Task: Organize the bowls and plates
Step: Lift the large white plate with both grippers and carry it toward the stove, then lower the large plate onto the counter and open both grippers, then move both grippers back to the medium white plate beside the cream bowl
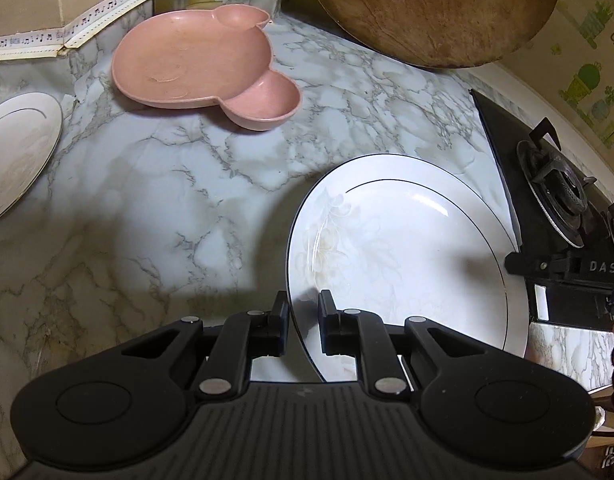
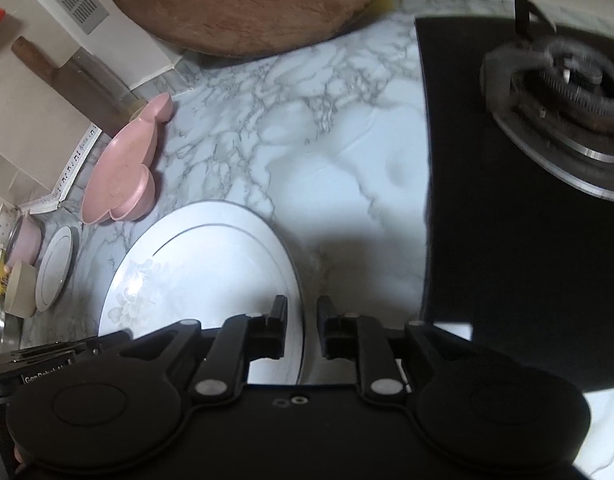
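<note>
A large white plate (image 1: 407,248) with a thin dark rim line and a faint flower print sits low over the marble counter (image 1: 167,208). My left gripper (image 1: 303,312) is shut on its left rim, one finger outside the edge and one over the inner slope. In the right wrist view the same plate (image 2: 195,264) has its right rim between the fingers of my right gripper (image 2: 302,314), which stands open with gaps on both sides of the rim. A pink mouse-shaped divided dish (image 1: 195,64) lies further back. A smaller white plate (image 1: 15,152) lies at the far left.
A round wooden board (image 1: 431,4) leans at the back. The black gas stove (image 2: 547,100) borders the counter on the right. A cleaver (image 2: 67,76) leans on the left wall. A pink pot (image 2: 25,240) and a cream bowl (image 2: 21,292) crowd the far left.
</note>
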A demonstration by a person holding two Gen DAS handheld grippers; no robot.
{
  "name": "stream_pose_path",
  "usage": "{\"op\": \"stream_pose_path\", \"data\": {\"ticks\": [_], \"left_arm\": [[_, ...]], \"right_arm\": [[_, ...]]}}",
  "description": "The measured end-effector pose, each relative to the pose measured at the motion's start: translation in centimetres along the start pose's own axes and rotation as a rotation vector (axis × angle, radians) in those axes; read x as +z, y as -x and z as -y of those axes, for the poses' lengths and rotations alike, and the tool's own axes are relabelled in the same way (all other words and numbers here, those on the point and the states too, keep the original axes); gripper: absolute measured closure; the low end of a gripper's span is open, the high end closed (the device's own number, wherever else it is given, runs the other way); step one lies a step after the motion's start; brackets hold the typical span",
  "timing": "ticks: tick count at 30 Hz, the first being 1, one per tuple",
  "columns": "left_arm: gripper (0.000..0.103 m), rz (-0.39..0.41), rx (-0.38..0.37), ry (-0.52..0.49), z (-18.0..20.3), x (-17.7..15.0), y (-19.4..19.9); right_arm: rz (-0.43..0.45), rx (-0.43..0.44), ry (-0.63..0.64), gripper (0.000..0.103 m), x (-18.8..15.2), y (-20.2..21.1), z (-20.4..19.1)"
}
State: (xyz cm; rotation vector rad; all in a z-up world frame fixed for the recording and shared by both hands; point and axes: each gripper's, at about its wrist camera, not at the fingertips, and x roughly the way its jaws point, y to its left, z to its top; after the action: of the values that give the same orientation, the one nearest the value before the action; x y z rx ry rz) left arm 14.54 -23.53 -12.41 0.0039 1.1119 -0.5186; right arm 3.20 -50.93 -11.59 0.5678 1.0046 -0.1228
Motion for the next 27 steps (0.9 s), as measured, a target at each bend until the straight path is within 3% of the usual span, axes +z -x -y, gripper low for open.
{"op": "stream_pose_path", "data": {"ticks": [10, 13, 16, 23, 24, 26, 27], "left_arm": [[0.089, 0.042, 0.034, -0.027, 0.2, -0.9, 1.6], [0.088, 0.062, 0.032, -0.048, 0.0, -1.1, 2.5], [0.079, 0.086, 0.044, -0.068, -0.6, -1.4, 3.6], [0.077, 0.150, 0.036, -0.075, -3.5, -1.7, 6.9], [0.074, 0.158, 0.036, -0.073, -3.8, -1.7, 7.3], [0.048, 0.178, 0.033, -0.066, -4.8, -1.8, 8.2], [0.044, 0.195, 0.035, -0.062, -5.4, -2.0, 8.6]], "right_arm": [[0.120, -0.073, 0.262, 0.070, -1.0, 2.6, -4.9], [0.129, -0.068, 0.282, 0.070, -1.6, 3.0, -6.2], [0.142, -0.064, 0.293, 0.066, -2.2, 3.3, -7.7], [0.179, -0.051, 0.310, 0.063, -4.0, 4.4, -12.1], [0.186, -0.049, 0.316, 0.058, -4.2, 4.5, -12.8], [0.197, -0.045, 0.319, 0.043, -4.6, 4.7, -14.0], [0.202, -0.040, 0.319, 0.040, -4.9, 4.8, -14.5]]}}
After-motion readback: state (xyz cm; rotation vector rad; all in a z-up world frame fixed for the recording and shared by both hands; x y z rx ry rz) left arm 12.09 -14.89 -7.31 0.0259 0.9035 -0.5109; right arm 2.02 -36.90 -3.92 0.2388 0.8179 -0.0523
